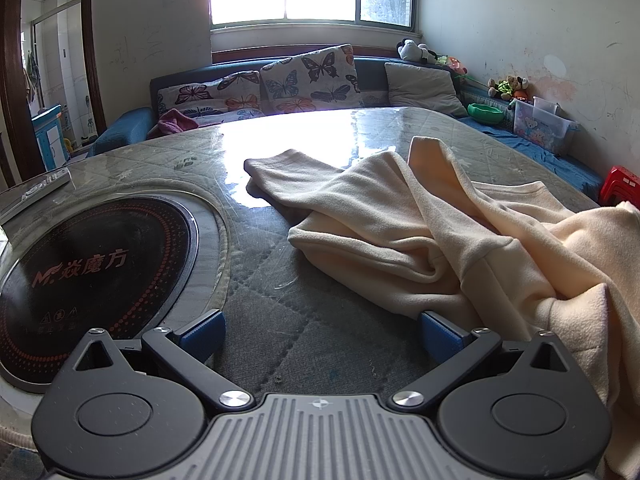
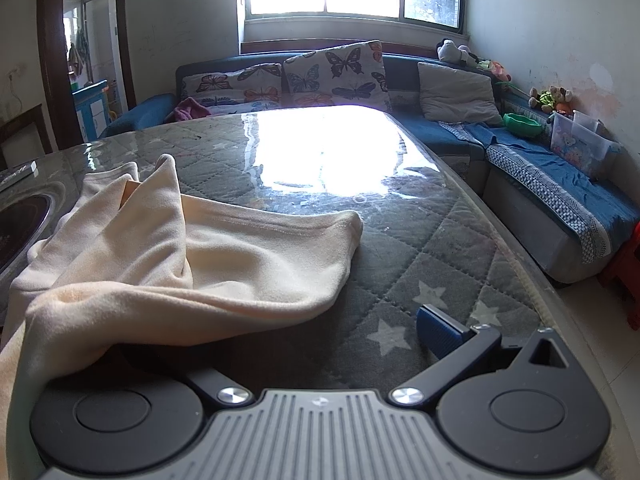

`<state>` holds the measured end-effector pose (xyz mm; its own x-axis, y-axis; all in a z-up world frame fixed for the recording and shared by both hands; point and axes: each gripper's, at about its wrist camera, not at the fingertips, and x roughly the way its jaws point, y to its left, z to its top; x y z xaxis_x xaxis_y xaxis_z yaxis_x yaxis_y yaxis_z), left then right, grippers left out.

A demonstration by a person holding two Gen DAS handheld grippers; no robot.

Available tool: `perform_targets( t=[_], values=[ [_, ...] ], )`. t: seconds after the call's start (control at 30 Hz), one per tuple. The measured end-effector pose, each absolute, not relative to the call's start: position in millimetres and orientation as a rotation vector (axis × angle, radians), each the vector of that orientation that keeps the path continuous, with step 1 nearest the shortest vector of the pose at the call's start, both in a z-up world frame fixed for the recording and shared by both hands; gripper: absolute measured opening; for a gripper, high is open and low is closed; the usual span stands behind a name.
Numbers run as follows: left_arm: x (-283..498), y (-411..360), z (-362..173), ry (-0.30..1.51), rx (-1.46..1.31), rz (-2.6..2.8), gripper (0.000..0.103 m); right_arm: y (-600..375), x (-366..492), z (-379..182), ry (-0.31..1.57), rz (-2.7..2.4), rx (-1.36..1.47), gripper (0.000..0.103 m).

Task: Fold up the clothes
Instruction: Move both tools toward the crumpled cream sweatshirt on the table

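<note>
The tabletop (image 1: 280, 280) is a wide oval, covered in grey quilted cloth stitched in diamonds under a clear glossy sheet that throws back the window glare. Only the right wrist view shows white stars (image 2: 434, 294) printed on that cloth, and the sofa's grey base with its blue patterned cover (image 2: 560, 196) running along the right wall. Only the left wrist view shows the round black cooktop (image 1: 92, 276) sunk in the tabletop, ringed in red dots and marked "M" with three Chinese characters, 焱魔方; the right wrist view catches just a sliver of its edge.

The garment (image 1: 420, 232) is cream fleece, soft and napped, lying rumpled on the tabletop with a long sleeve-like part reaching toward the middle. In the right wrist view it (image 2: 200, 264) spreads across the left half and drapes over that tool's left finger, hiding it.

Behind are butterfly-print cushions (image 1: 308, 80), a plain grey cushion (image 1: 424, 88), and a clear plastic bin (image 1: 544, 126) with a bear picture.

The left tool (image 1: 320, 330) is spread to its widest, blue ribbed pads apart over bare cloth, gripping nothing; its right pad sits just beside the garment's hem. The right tool (image 2: 304, 340) is likewise spread wide, its one visible blue pad (image 2: 438, 330) clear of the fleece.
</note>
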<state>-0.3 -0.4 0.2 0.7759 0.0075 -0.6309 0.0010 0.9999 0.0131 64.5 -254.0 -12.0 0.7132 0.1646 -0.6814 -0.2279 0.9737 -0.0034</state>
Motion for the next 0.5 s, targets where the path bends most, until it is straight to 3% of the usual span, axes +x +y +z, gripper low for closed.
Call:
perform_targets(
  t=[0.5],
  values=[
    [-12,-2,4,0.701,-0.001,0.035,0.103,-279,14,0,0.660,0.139,-0.091,0.103]
  ],
)
